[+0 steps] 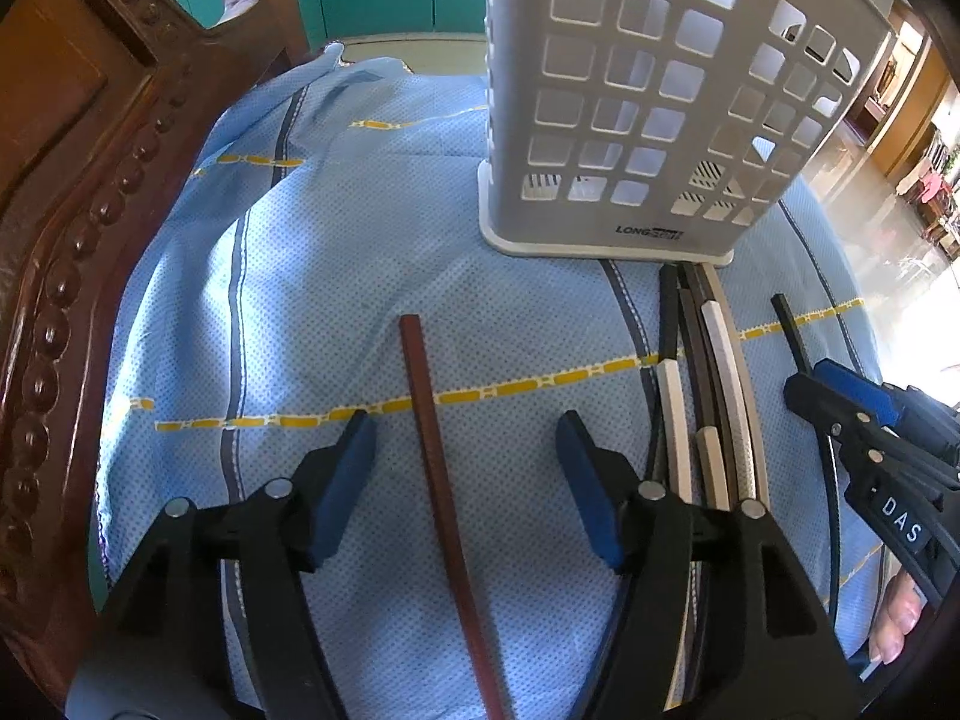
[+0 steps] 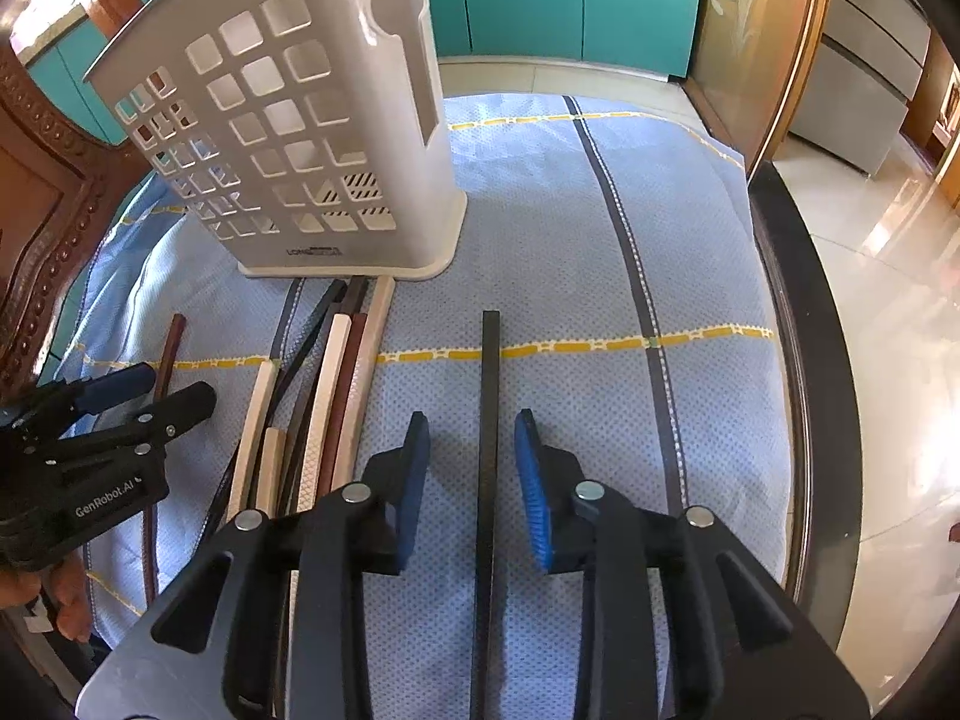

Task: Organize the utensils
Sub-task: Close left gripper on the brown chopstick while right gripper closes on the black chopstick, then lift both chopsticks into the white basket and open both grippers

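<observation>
While the left fingers [image 1: 336,480] straddle a brown chopstick [image 1: 432,432] untouched, the right fingers [image 2: 414,480] flank a black chopstick [image 2: 489,420] likewise.

A blue dotted tablecloth [image 1: 360,252] covers the table, with teal cabinets [image 2: 570,0] behind it.

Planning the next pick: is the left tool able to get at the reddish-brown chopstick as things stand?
Probably yes. The left tool is open, straddling the reddish-brown chopstick, which lies alone on the blue cloth; nothing blocks it.

Basket [image 2: 288,138] ahead — cloth [image 2: 540,228] (right) open
</observation>
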